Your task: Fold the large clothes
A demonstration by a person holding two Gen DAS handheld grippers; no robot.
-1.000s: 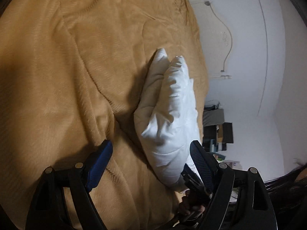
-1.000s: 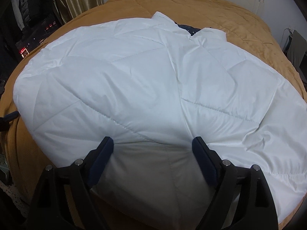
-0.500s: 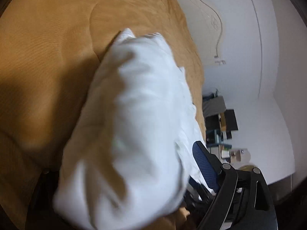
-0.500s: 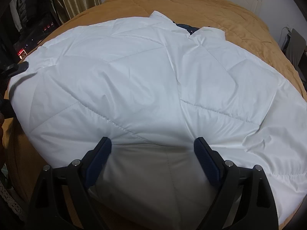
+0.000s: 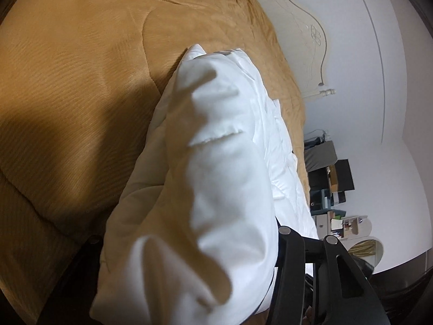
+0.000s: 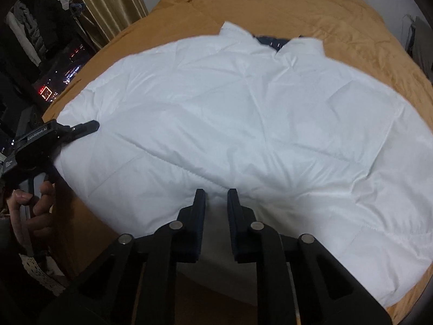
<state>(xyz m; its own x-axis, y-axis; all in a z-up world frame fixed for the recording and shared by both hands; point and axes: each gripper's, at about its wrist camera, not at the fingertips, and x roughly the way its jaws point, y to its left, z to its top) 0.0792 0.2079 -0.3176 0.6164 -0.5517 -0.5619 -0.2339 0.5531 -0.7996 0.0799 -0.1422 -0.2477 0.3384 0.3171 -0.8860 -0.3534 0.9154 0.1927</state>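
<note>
Your white padded jacket (image 6: 243, 113) lies spread across the mustard bedspread (image 6: 324, 8), filling the middle of the right wrist frame. Your right gripper (image 6: 216, 197), bottom centre, has its jaws closing and pinching the jacket's near hem. Your left gripper (image 6: 81, 130), at the left edge, has its jaws closing on the jacket's bunched side edge.

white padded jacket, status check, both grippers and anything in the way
Right gripper closing on near hem of white quilted padded jacket. Left gripper closing on its side edge. Jacket flat on mustard bedspread; nothing in the way.
</note>
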